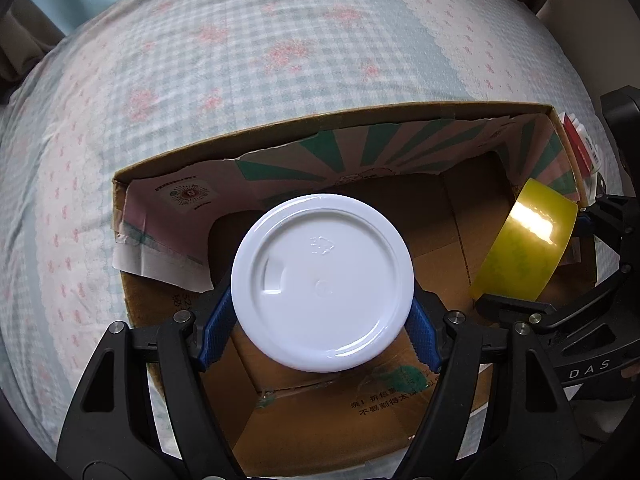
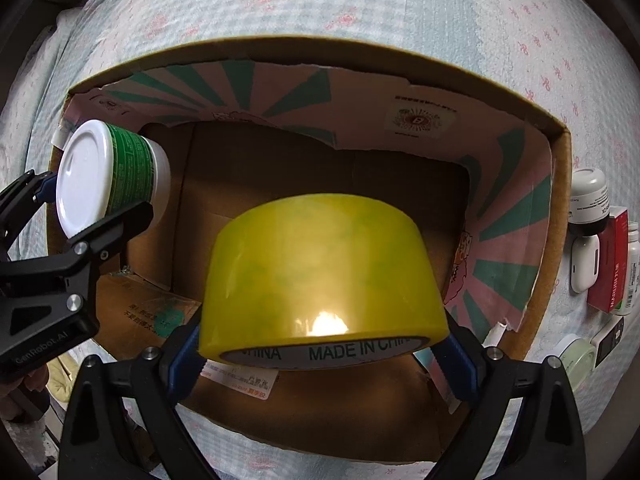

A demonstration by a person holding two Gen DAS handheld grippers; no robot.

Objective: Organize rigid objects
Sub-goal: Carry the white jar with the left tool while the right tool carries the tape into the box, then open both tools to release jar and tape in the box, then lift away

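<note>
Left wrist view first: the left gripper [image 1: 322, 322] is clamped on a round white plastic jar with a green label [image 1: 322, 282], blue pads pressing both sides, and you're looking straight at its flat white end. It hangs over the open brown cardboard box [image 1: 320, 124] with the pink-and-green printed inner flaps, which sits on a pale checked bedsheet with pink flowers [image 1: 200, 60]. Off to the right the yellow roll of clear packing tape [image 1: 524, 248] is over the same box, pinched by the right gripper [image 1: 560, 276].

Right wrist view: the right gripper [image 2: 320, 350] grips that tape roll [image 2: 324, 276] by its two flat sides, above the box's [image 2: 560, 184] bare floor. The jar [image 2: 108, 178] shows at left in the left gripper [image 2: 80, 216]. Outside the box's right wall a few small bottles and a red carton [image 2: 610, 264] lie on the sheet [image 2: 360, 0].
</note>
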